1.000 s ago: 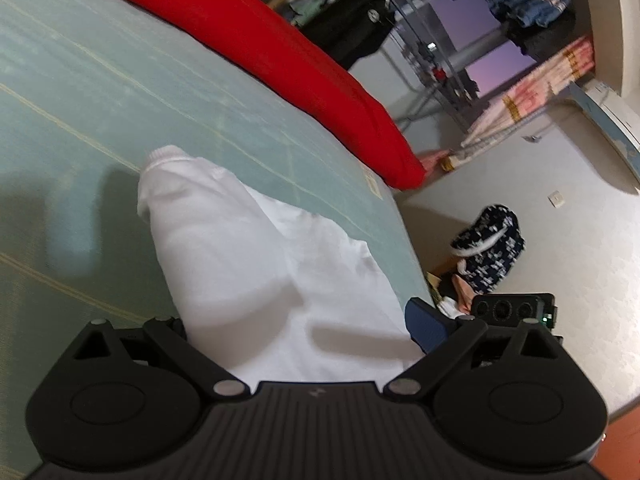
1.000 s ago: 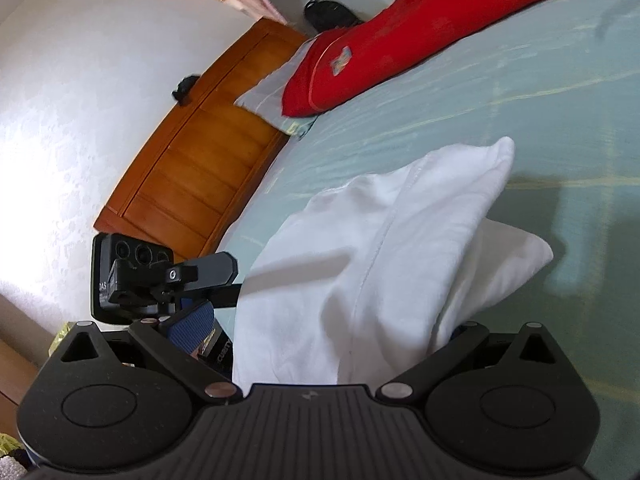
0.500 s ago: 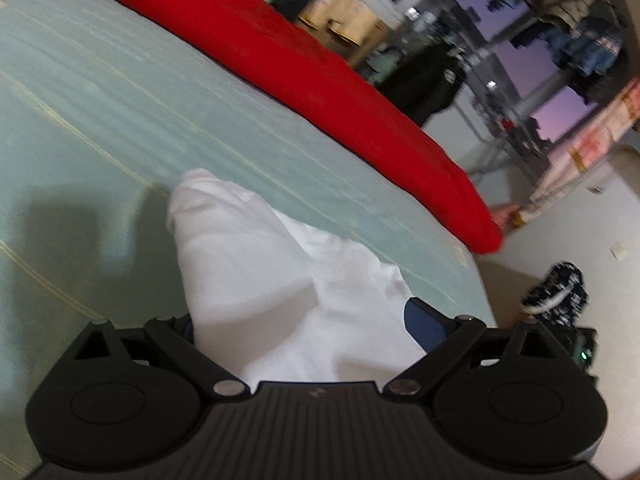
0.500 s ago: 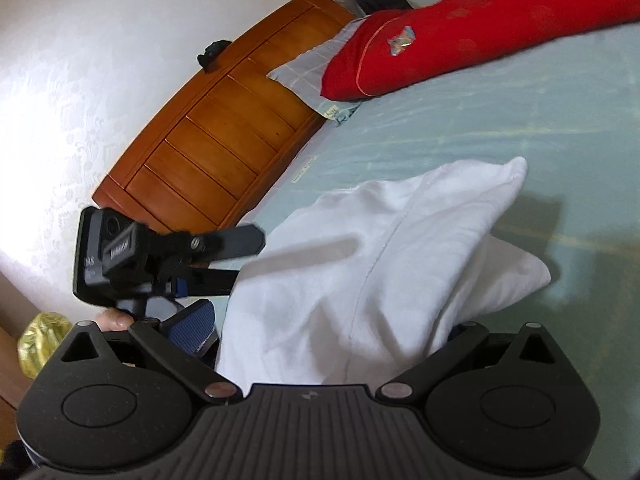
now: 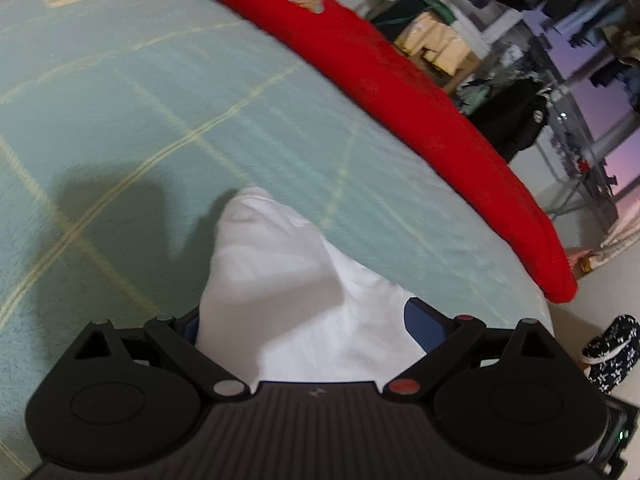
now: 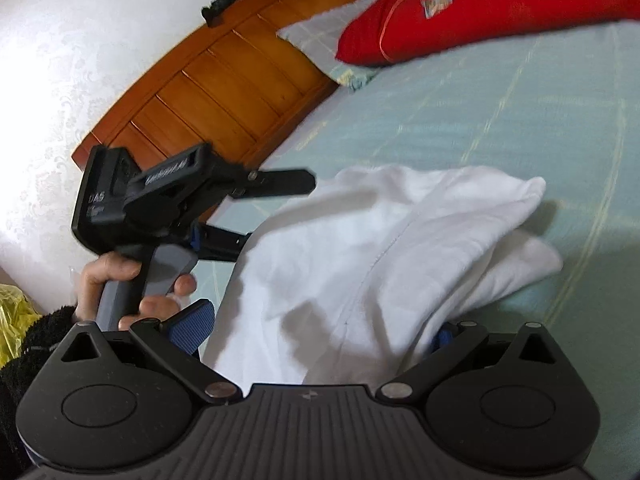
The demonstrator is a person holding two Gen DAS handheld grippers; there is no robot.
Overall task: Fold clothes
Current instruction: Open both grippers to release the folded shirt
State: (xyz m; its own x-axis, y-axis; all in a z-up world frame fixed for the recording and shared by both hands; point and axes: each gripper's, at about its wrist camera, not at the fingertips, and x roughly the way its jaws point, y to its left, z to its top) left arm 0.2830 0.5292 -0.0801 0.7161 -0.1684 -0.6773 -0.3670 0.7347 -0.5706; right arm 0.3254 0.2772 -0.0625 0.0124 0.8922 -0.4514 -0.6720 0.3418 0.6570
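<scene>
While the white garment (image 6: 392, 264) lies bunched on the pale green bed sheet (image 5: 168, 112), nearer than the red pillow (image 5: 400, 92), the left gripper (image 5: 312, 320) and right gripper (image 6: 320, 332) each have cloth filling the gap between blue pads; grip firmness cannot be told.

A white garment (image 6: 380, 264) lies bunched on the pale green bed (image 6: 500, 120), gathered between the blue pads of the right hand-held gripper (image 6: 320, 332). Near the bed's side edge, a hand (image 6: 120, 280) grips the left hand-held gripper (image 6: 264, 208), its fingers reaching the cloth. A red pillow (image 6: 500, 12) rests by the wooden headboard (image 6: 224, 80).
</scene>
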